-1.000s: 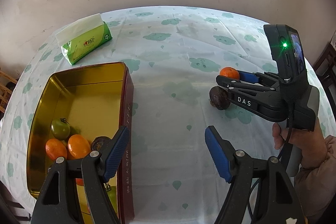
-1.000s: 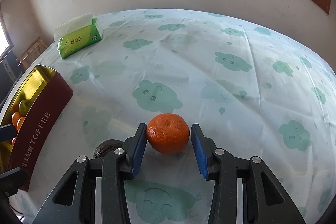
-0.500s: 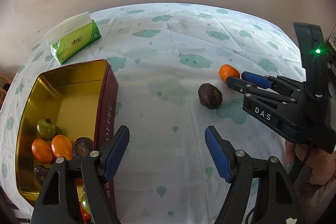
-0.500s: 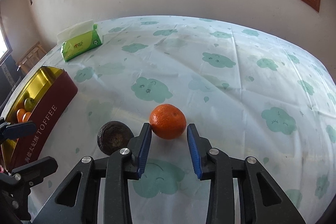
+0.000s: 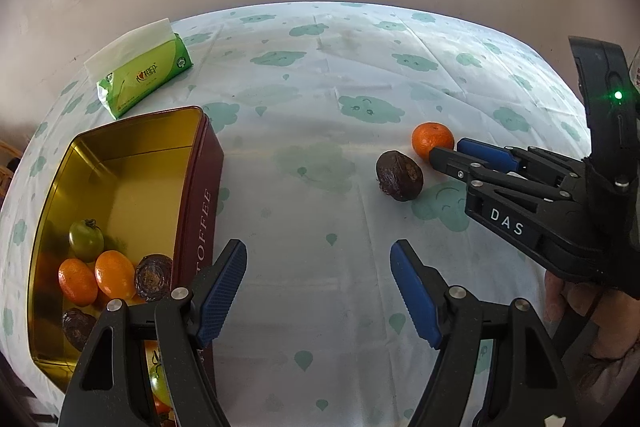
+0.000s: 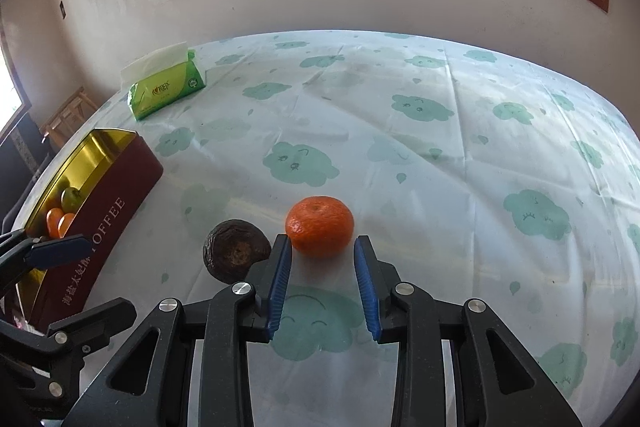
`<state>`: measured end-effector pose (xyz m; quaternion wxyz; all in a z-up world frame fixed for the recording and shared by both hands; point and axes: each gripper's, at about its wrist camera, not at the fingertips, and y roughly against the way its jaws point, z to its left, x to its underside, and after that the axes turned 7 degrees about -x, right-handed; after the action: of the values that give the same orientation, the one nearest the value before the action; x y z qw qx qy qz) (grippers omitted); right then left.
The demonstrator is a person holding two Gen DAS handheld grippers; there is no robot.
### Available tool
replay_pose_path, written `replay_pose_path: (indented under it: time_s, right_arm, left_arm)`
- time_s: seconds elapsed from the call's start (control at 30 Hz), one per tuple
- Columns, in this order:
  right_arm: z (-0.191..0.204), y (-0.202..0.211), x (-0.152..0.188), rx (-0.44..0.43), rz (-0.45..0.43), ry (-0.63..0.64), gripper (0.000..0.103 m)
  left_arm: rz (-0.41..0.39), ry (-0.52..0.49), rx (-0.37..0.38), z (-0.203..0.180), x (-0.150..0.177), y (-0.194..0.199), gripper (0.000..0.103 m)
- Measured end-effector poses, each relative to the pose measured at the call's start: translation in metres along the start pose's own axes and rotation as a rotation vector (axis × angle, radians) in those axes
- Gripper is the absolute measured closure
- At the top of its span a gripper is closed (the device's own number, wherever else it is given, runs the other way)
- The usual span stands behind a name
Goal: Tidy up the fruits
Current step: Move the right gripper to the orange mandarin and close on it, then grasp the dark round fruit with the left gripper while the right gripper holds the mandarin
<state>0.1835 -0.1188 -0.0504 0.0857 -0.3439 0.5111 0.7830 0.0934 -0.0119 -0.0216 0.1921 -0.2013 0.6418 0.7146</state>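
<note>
- The worktop [image 6: 460, 147] carried a cloud-print cloth; loose fruit lay near its middle, well apart from the tin.
- The tin [image 5: 200, 195] stood open at the left edge, holding several fruits at its near end; its far half was bare.
- A tissue pack [image 5: 144, 77] lay beyond the tin, apart from it.
- The left gripper [image 5: 318, 289] hung beside the tin's right wall, its fingers spread wide and holding nothing.
- The right gripper [image 6: 322, 281] pointed at the orange [image 6: 320, 227], fingers parted and empty. The fingertips flanked the fruit's near side only; contact could not be confirmed.
- The orange rested on the cloth, not yet lifted.
- A dark fruit [image 6: 234, 249] lay just beside the orange, close against the outer face of the right gripper's left finger [image 6: 280, 275].
- Risk: closing from this shallow reach would likely pinch the orange ahead of its widest part and squirt it forward across the cloth.
- Risk: advancing further could nudge the dark fruit and set it rolling.
- Risk: a carry toward the tin would cross the left gripper's position; collision is possible unless it clears.
</note>
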Motion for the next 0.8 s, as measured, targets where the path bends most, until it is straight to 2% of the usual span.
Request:
replay_pose_path:
  time_s: [0.1, 0.27, 0.43, 0.6, 0.8]
  right_arm:
    - [0.0, -0.006, -0.002, 0.018, 0.003, 0.012, 0.067]
    - [-0.004, -0.018, -0.007, -0.01, 0.018, 0.006, 0.062]
    - [0.001, -0.024, -0.011, 0.001, 0.02, 0.034, 0.063]
    - [-0.002, -0.019, -0.008, 0.003, 0.014, 0.016, 0.064]
    - [-0.019, 0.002, 0.006, 0.058, -0.008, -0.026, 0.064]
  left_arm:
    - [0.001, 0.008, 0.007, 0.002, -0.001, -0.001, 0.032]
    - [0.007, 0.009, 0.013, 0.001, -0.003, -0.004, 0.032]
    - [0.021, 0.019, 0.02, 0.002, -0.005, -0.009, 0.032]
    - [0.028, 0.021, 0.023, 0.0, -0.007, -0.013, 0.032]
    - [0.019, 0.017, 0.039, -0.008, -0.007, -0.014, 0.032]
